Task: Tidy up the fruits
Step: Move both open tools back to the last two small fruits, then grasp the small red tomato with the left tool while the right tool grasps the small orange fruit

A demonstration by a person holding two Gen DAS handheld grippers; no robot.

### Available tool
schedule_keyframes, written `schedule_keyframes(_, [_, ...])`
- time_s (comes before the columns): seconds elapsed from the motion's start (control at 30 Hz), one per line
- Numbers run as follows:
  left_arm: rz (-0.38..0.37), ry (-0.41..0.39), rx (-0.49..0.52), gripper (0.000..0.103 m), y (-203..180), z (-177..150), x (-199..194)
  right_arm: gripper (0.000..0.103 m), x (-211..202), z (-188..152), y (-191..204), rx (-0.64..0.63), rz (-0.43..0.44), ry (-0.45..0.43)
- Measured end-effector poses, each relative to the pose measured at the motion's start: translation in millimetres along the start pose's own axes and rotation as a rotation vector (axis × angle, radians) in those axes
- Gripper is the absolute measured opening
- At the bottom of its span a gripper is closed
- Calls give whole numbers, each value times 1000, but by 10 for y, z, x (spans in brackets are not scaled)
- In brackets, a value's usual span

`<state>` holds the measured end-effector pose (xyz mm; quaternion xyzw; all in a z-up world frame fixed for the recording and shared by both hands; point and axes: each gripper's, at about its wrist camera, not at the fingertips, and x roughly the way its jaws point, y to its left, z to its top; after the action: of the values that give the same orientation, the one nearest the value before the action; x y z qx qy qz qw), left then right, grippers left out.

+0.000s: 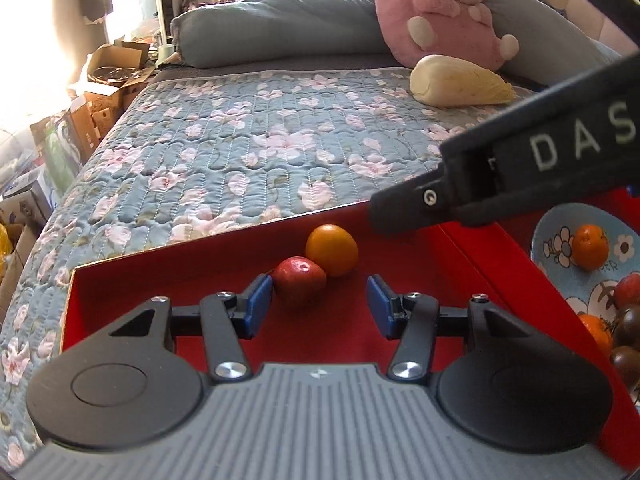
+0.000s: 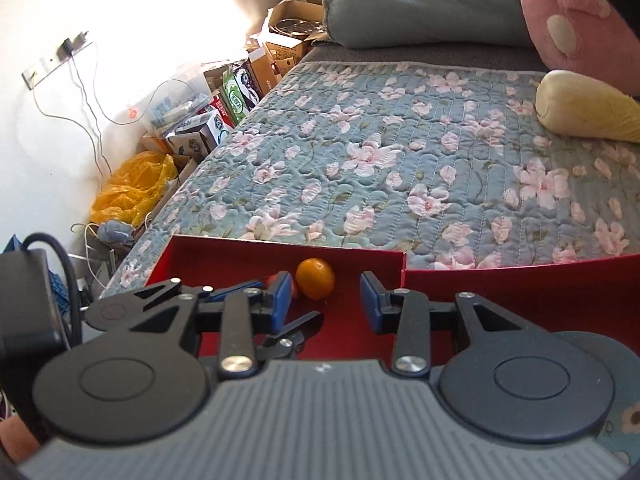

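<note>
Fruit sorted by kind into red box (image 1: 192,300).
Orange (image 1: 331,250) touches apple (image 1: 299,280) there; left gripper (image 1: 320,300) and right gripper (image 2: 326,300) both gape, empty.

Fruit in a red box and on a plate

An orange (image 1: 331,250) and a red apple (image 1: 299,281) lie touching near the far wall of the red box (image 1: 160,280); a floral plate (image 1: 560,280) beside it holds oranges, a red fruit and dark fruits.

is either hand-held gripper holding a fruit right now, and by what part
Nothing is held. The left hand-held gripper and the right hand-held gripper are both empty; the apple and orange lie in the box.
</note>
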<state>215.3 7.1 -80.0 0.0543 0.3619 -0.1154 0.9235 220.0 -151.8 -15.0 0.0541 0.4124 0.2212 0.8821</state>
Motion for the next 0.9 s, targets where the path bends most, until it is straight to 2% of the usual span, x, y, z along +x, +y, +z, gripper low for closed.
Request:
schedule_keyframes(0.07, [-3, 3, 19, 54, 20, -10, 53, 42, 50, 12, -11, 10, -1, 9])
schedule_keyframes(0.13, [-2, 7, 32, 34, 40, -10, 88, 42, 110, 18, -9, 4, -11, 20])
schedule_keyframes(0.37, [-35, 12, 1, 34, 167, -41, -22, 41, 321, -2, 67, -21, -38, 53])
schedule_keyframes(0.53, [-27, 32, -19, 33, 275, -117, -88, 40, 458, -31, 240, -105, -76, 53])
schedule_keyframes(0.7, [-52, 36, -27, 33, 331, -164, -151, 42, 542, -18, 357, -170, -131, 50])
schedule_keyframes(0.9, [-60, 44, 10, 33, 304, -194, -186, 42, 639, -88, 566, -281, -154, 89])
